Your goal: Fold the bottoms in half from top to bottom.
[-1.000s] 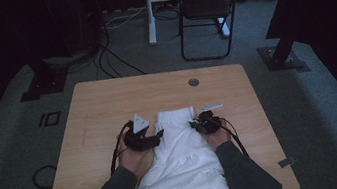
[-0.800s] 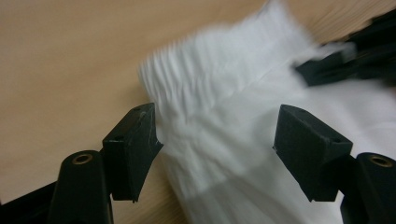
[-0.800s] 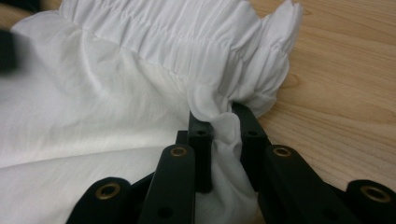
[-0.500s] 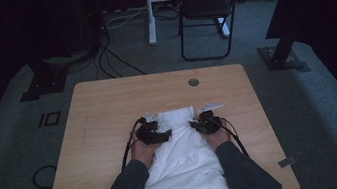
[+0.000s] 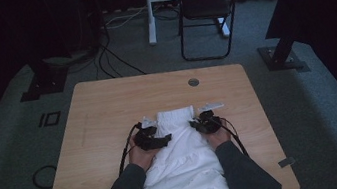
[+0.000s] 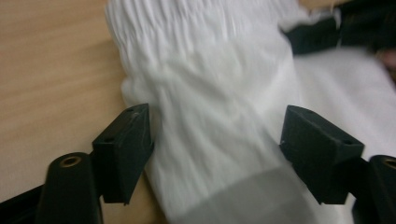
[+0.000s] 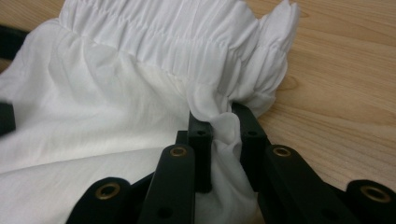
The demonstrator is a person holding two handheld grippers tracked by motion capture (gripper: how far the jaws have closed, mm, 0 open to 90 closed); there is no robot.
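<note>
One white garment (image 5: 183, 158) on the tabletop (image 5: 103, 109); one chair (image 5: 207, 10) beyond; left gripper (image 5: 155, 139) fingers released, just widening around fabric; right gripper (image 5: 203, 122) fingers pinching its gathered edge.

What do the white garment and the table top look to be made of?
White garment: looks like thin, soft woven cloth, likely cotton, matte; it creases finely and has a gathered, elastic-looking band. Table top: light wood or wood-look laminate, smooth; grain lines and a knot show in the right gripper view.

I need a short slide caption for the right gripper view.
Right gripper pinching a fold of the white garment on the wooden table.
</note>
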